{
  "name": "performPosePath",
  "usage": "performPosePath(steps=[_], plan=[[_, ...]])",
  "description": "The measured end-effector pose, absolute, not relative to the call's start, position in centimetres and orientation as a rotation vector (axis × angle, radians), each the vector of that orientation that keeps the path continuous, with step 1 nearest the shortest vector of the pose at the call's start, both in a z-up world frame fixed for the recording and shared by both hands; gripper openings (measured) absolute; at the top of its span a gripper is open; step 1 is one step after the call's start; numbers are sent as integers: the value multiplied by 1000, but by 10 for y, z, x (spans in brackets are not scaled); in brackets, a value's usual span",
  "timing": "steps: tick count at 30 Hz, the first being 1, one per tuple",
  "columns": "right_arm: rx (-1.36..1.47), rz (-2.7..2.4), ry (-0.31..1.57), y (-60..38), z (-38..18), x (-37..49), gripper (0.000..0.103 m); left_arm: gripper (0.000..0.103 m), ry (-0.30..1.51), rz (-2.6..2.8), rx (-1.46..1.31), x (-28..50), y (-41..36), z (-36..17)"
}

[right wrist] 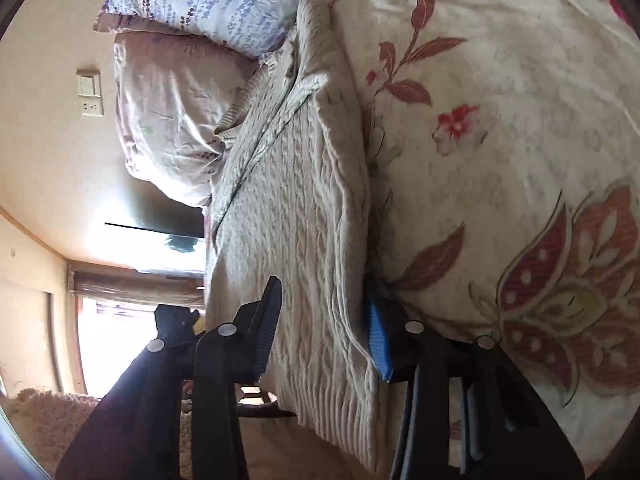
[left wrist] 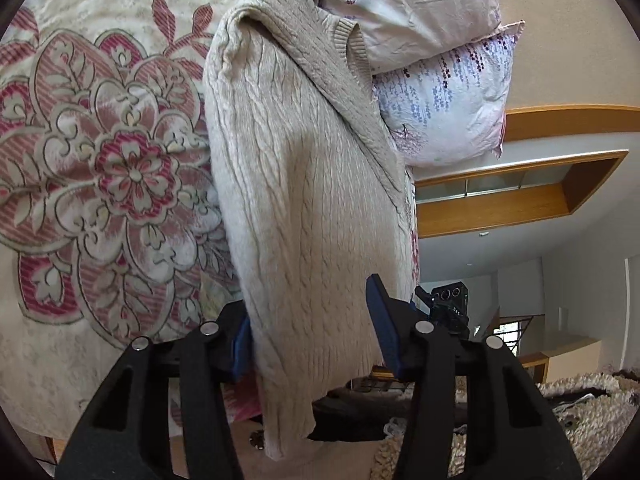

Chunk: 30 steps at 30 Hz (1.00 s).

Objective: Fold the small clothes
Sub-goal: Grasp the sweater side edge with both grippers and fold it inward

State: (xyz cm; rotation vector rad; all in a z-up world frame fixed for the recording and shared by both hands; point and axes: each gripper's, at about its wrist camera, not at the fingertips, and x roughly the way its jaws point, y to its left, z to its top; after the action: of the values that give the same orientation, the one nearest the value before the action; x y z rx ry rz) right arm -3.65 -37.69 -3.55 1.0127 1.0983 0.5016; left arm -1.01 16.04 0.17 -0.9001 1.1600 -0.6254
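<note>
Sweater (left wrist: 304, 184) (beige cable-knit, no readable label) lies on bedspread (left wrist: 100, 152) — tongs straddling.

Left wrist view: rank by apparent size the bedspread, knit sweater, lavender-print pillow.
1. bedspread
2. knit sweater, though nearness to the camera inflates it, so these two are unsure
3. lavender-print pillow
</note>
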Motion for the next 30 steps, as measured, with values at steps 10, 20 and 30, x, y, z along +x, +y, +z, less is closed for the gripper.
performPosePath(steps=[10, 20, 30], plan=[[915, 574, 1247, -353, -32, -82, 32, 34, 1218, -572, -850, -44, 162, 1], [861, 569, 1171, -343, -24, -86, 9, 8, 1211, -515, -833, -54, 175, -1], [844, 525, 1184, -343, -34, -88, 9, 11, 1188, -428, -863, -60, 196, -2]])
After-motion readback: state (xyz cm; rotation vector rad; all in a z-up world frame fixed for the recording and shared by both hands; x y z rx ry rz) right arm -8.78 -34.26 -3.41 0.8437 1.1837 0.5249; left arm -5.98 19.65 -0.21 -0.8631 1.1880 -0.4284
